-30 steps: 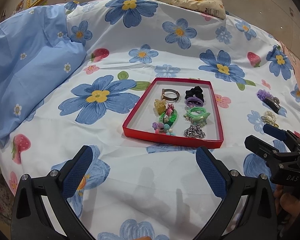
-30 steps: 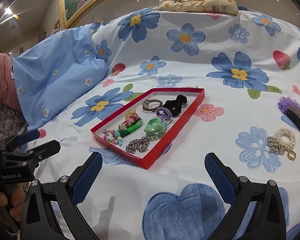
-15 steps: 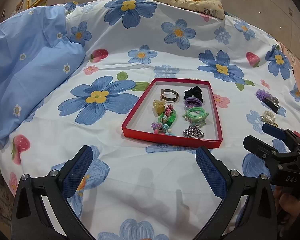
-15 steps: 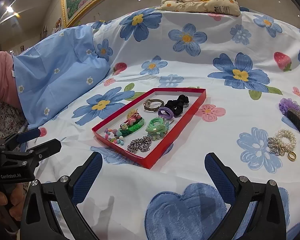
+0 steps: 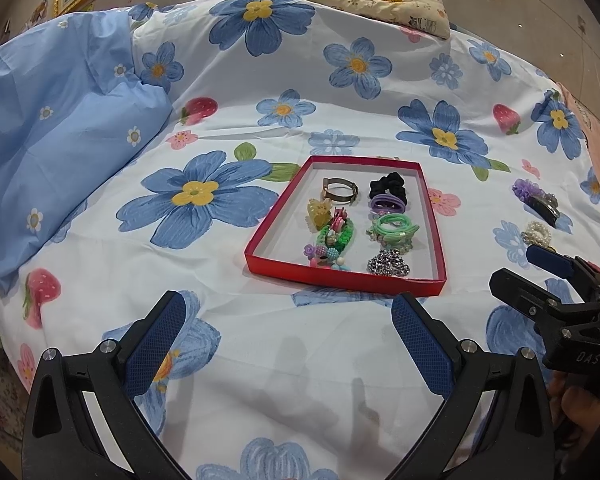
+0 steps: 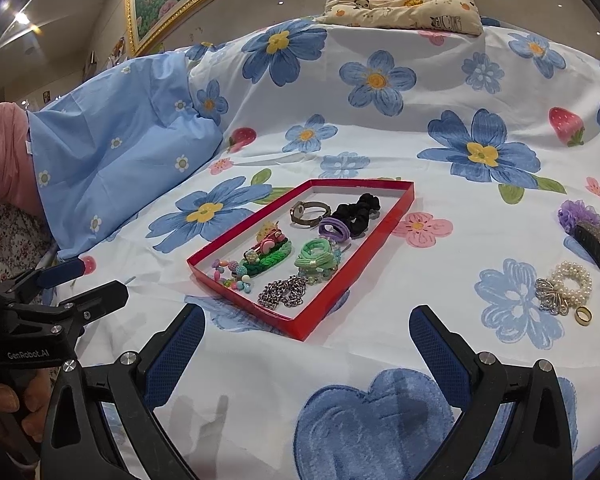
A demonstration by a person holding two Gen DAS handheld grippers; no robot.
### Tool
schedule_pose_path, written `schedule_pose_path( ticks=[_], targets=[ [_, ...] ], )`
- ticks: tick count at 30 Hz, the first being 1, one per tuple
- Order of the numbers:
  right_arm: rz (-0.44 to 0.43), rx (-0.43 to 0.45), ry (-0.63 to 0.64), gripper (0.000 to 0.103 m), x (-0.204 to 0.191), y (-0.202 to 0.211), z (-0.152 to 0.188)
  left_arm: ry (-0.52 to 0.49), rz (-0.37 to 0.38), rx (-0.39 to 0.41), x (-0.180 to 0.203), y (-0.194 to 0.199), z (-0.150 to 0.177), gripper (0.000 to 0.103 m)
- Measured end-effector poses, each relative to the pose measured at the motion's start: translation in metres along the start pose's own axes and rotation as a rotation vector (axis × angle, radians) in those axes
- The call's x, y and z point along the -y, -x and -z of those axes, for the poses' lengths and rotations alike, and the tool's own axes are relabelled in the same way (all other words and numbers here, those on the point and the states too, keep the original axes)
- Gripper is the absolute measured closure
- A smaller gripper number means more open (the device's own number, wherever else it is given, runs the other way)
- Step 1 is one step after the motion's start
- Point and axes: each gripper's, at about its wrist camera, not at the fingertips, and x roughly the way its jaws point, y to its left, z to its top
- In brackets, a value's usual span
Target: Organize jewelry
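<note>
Lying on the flowered bed cover, the red tray runs its long axis away from the left gripper, its narrow end toward the bed's far edge; from the right wrist view it slants up to the right. Inside it the black scrunchie, purple hair tie, green hair ties, silver chain and a watch are clear, but the beaded pieces along its left side overlap and are hard to separate. Outside the tray, toward the bed's right edge, lie a pearl bracelet, gold ring and dark hair claw. The right gripper hovers with jaws apart, holding nothing; the left's jaws are likewise spread and empty
</note>
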Motion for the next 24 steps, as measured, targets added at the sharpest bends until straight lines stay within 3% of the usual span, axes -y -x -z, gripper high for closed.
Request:
schedule_pose_path(
  ticks=[24],
  targets=[
    [-0.004, 0.002, 0.005, 0.0, -0.0022, 0.0013, -0.0016, -0.008, 0.001, 0.004, 0.0023, -0.0008, 0.0005, 0.0]
  ],
)
